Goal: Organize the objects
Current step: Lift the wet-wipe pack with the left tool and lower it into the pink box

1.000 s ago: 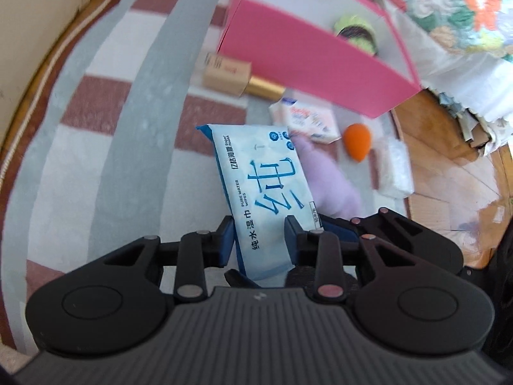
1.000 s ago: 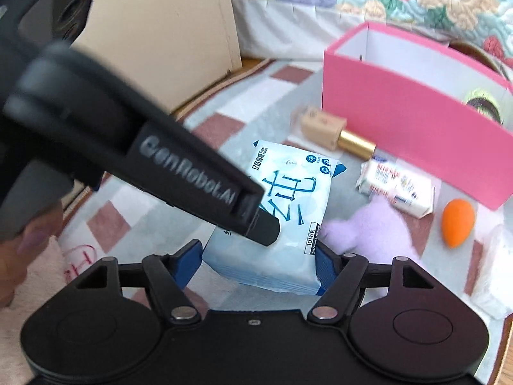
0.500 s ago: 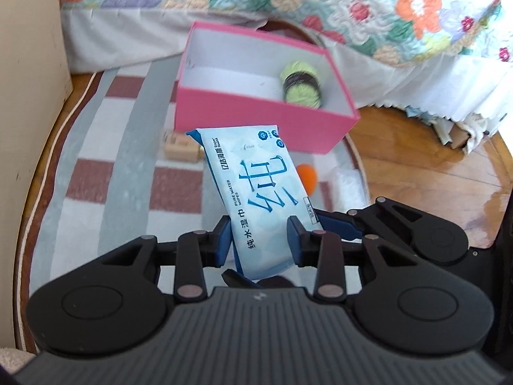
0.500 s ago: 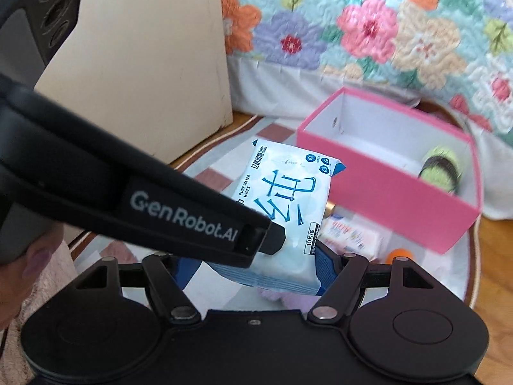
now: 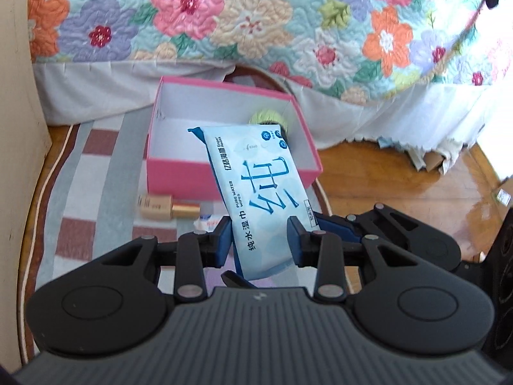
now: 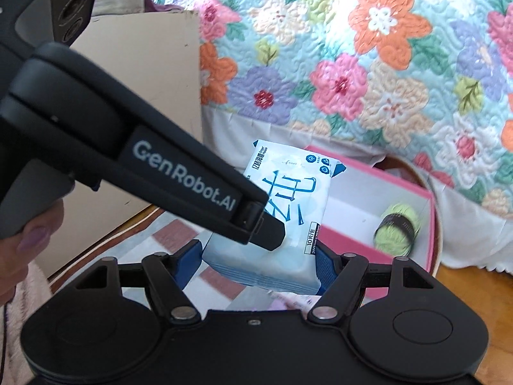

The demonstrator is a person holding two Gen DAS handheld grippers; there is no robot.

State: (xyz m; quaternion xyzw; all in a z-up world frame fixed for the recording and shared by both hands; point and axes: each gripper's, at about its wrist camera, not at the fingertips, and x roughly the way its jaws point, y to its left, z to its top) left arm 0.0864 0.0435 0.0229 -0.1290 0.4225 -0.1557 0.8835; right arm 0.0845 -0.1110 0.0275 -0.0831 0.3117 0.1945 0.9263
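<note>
A light-blue pack of wet wipes (image 5: pixel 256 173) hangs in the air, held from two sides. My left gripper (image 5: pixel 259 237) is shut on its near end across the thin side. My right gripper (image 6: pixel 258 256) is shut across the pack's (image 6: pixel 288 199) width, blue pads pressing both edges. In the right wrist view the left gripper (image 6: pixel 269 234) reaches in from the upper left over the pack. Behind and below the pack stands an open pink box (image 5: pixel 179 170) with a green yarn ball (image 6: pixel 397 227) inside; the pack's far end overlaps the box in both views.
A beige and gold bottle (image 5: pixel 160 207) and a small white packet (image 5: pixel 208 221) lie on the striped rug (image 5: pixel 96 192) before the box. A bed with a floral quilt (image 5: pixel 256 32) rises behind. A beige cabinet (image 5: pixel 19 128) stands left, wooden floor (image 5: pixel 400 192) right.
Both grippers have risen with the wipes pack still held. The views have tipped up, so the box has dropped lower in view and the quilt now fills the top.
</note>
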